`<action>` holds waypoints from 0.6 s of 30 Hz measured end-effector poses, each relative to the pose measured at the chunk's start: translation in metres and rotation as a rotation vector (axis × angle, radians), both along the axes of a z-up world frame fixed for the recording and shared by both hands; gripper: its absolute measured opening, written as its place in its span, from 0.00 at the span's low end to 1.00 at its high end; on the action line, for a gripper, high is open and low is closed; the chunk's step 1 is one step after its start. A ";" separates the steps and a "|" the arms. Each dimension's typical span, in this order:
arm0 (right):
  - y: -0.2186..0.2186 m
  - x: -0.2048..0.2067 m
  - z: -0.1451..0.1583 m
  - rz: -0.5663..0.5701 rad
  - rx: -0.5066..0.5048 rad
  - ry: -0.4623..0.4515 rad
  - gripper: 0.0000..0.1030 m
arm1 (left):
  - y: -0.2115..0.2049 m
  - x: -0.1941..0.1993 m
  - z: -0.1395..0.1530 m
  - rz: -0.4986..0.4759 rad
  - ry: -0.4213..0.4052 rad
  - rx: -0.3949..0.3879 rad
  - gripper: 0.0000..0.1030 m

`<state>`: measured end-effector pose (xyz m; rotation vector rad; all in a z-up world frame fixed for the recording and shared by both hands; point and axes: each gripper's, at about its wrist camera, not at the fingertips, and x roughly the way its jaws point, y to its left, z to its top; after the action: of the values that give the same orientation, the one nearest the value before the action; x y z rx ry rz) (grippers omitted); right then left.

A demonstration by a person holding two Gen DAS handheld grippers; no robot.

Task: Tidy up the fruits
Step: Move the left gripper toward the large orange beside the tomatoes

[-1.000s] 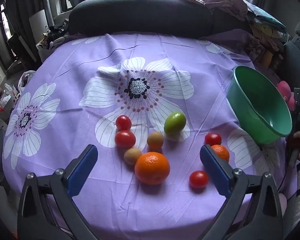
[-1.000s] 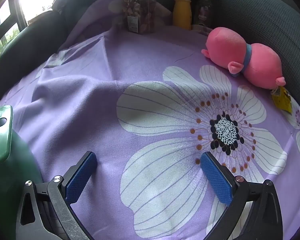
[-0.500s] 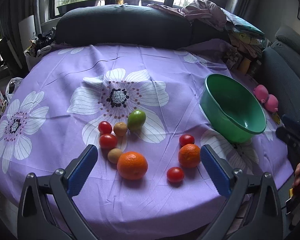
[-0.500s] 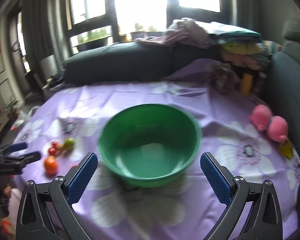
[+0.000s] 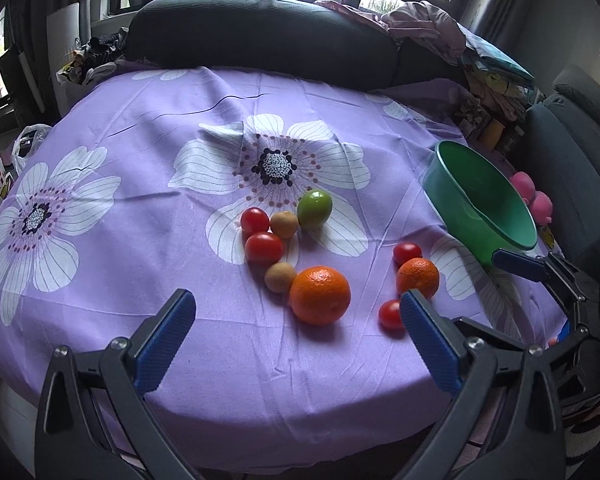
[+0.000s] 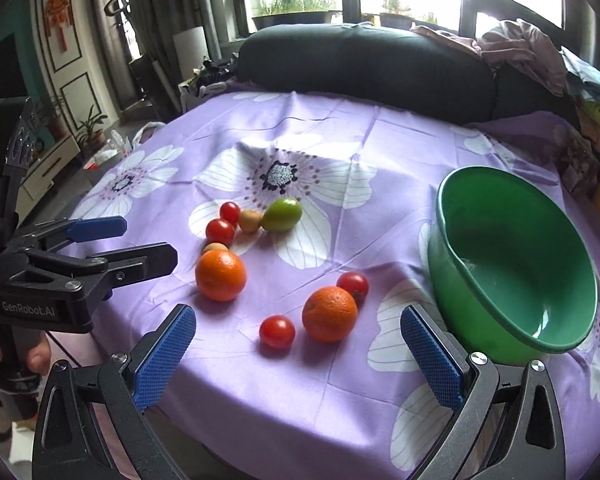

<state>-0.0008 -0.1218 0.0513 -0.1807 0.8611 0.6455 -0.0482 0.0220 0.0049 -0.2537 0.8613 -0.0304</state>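
Fruits lie on the purple flowered tablecloth [image 5: 140,112]: a large orange [image 5: 320,295], a smaller orange [image 5: 417,279], several red tomatoes [image 5: 263,247], two small brown fruits [image 5: 284,224] and a green fruit [image 5: 314,208]. A green bowl [image 5: 480,208] stands empty at the right; it also shows in the right wrist view [image 6: 516,256]. My left gripper [image 5: 296,344] is open and empty, near the table's front edge. My right gripper [image 6: 298,354] is open and empty, in front of the smaller orange [image 6: 330,314] and a tomato [image 6: 277,332].
A dark sofa back [image 5: 260,36] runs behind the table, with piled clothes [image 5: 424,28] at the right. A pink plush toy [image 5: 534,196] lies behind the bowl. The left gripper shows at the left of the right wrist view [image 6: 96,240].
The right gripper has swung from the bowl to face the fruits and the bowl together. The left gripper has moved a little closer to the fruits. Both stay open.
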 end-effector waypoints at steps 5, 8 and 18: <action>0.001 -0.001 -0.009 0.021 0.005 0.014 1.00 | -0.002 -0.004 -0.004 -0.070 -0.004 -0.027 0.99; -0.003 -0.001 -0.015 0.025 0.014 0.028 0.98 | -0.006 -0.003 -0.005 -0.105 -0.015 -0.051 0.98; -0.013 0.007 -0.026 -0.007 0.048 0.070 0.94 | -0.013 0.010 -0.012 -0.141 -0.009 -0.075 0.88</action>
<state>0.0058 -0.1346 0.0255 -0.1122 0.9117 0.6686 -0.0379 0.0095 -0.0069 -0.2623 0.8687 -0.1956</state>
